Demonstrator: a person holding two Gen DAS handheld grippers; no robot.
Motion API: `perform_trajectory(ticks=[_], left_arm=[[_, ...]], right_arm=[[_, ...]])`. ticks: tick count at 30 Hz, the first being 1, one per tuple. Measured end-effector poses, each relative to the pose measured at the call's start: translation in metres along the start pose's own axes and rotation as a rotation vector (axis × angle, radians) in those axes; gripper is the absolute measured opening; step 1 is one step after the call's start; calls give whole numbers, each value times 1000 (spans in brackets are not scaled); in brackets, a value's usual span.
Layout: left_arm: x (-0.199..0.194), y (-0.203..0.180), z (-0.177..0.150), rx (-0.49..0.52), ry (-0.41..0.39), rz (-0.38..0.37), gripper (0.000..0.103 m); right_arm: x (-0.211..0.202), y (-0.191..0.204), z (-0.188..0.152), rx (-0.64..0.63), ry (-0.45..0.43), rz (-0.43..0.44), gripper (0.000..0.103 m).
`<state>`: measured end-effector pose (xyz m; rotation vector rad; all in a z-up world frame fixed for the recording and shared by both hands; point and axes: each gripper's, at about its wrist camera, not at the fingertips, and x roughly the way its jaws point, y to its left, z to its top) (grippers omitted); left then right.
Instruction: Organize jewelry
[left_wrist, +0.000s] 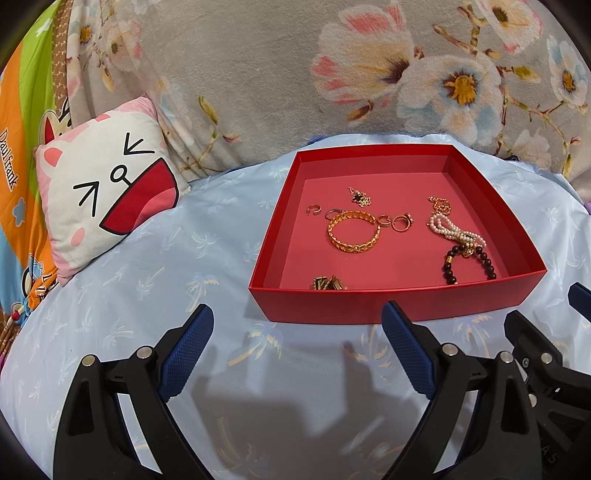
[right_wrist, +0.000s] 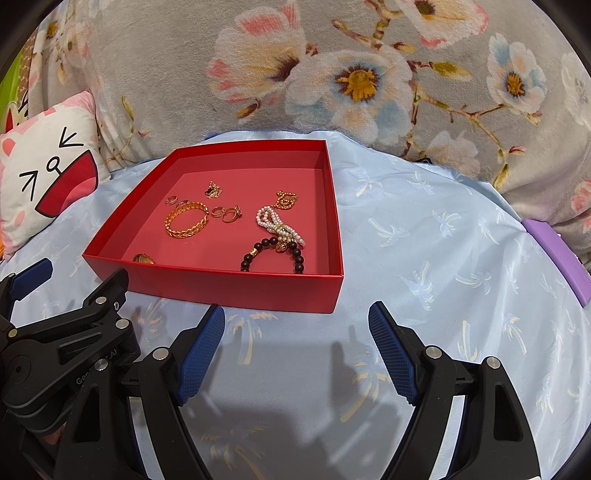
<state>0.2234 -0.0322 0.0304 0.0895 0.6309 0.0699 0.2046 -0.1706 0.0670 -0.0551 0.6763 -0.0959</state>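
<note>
Jewelry, all inside red tray (left_wrist: 388, 306): gold bangle (left_wrist: 354, 232) mid-floor, rings beside it, pearl strand (left_wrist: 452, 227) and dark bead bracelet (left_wrist: 469, 264) toward its right wall (none on the bedsheet). Gathered or awaiting sorting: undecidable. Left gripper (left_wrist: 297, 347) and right gripper (right_wrist: 297, 343) before tray, released, empty

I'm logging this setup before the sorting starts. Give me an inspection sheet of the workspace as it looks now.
Surface: light blue sheet with a palm print, spread over a bed.
Job's things: red tray holding a gold bangle, small rings, a pearl strand, a dark bead bracelet, a gold pendant chain and gold pieces by the near wall.
Clutter: purple object at the sheet's right edge.
Grippers: left tool and right tool both open, empty, short of the tray.
Cables: nothing seen.
Surroundings: cartoon pillow, floral blanket behind.
</note>
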Motion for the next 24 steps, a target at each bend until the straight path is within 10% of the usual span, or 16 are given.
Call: perform_trajectory(ticks=[24], left_arm=[[2,-1,0,-11,20,2,90]], right_arm=[[1,-2,1,2,6,-3,79]])
